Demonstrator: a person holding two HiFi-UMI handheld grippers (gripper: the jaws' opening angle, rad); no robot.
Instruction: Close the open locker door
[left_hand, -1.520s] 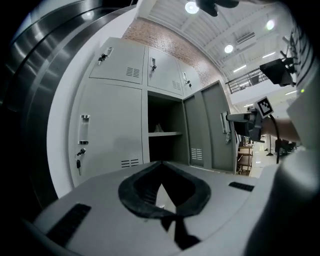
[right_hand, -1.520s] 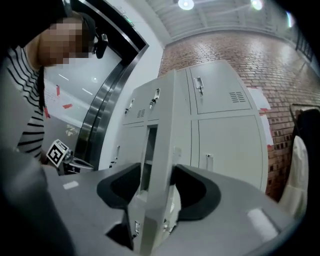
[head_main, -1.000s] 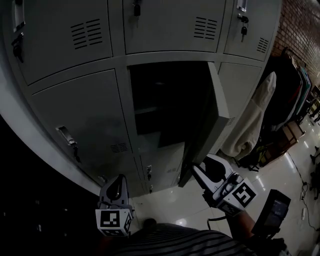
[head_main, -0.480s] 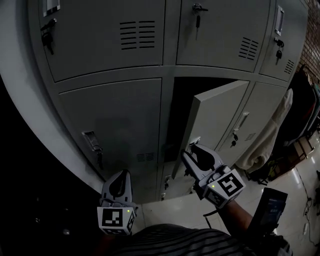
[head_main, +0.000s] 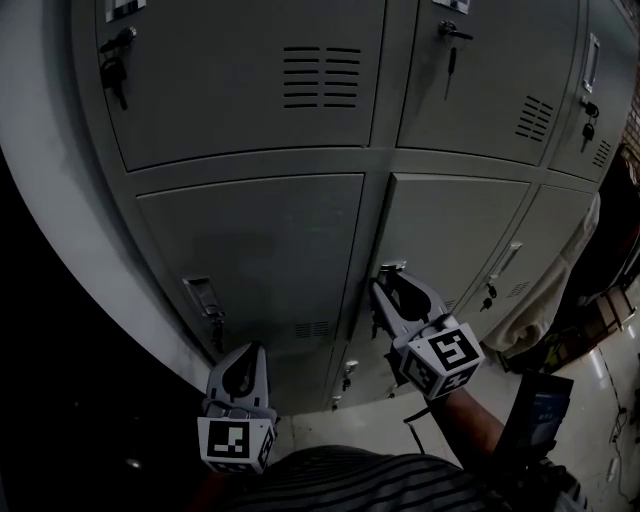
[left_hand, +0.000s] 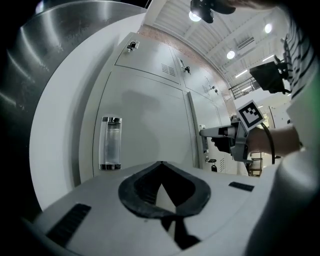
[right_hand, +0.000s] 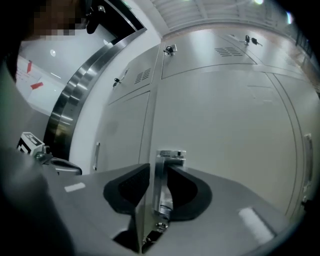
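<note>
The right gripper (head_main: 388, 283) is nearly shut, its two dark pads pinched on the metal handle (right_hand: 164, 180) at the left edge of the locker door (head_main: 455, 235). In the right gripper view the handle's bright strip stands upright between the pads (right_hand: 125, 192), which touch it on both sides, and its bracket shows just above their tips. The door lies in its frame in the middle row of the locker bank (head_main: 250, 250), level with the doors beside it or very nearly so; whether it has latched cannot be told.

The left gripper (head_main: 244, 352) holds nothing. In the left gripper view its pads meet at the tips, with only a small wedge of gap below them. It points up at the lower left doors and touches none of them.

Each gripper carries a cube with black-and-white square markers, one on the right (head_main: 445, 355) and one on the left (head_main: 236, 442); these are patterns, not words. A white label (head_main: 122, 8) sits at the top of the upper left door, too small to read. Keys hang from the locks of the upper doors, one at the left (head_main: 113, 72) and one further right (head_main: 451, 45). The neighbouring door has a clear upright holder (left_hand: 111, 142) with no print to be made out.

The right forearm (head_main: 468, 432) rises from the lower right, reaching forward to the door. The left gripper is held low, just above the striped shirt (head_main: 350, 485).
</note>
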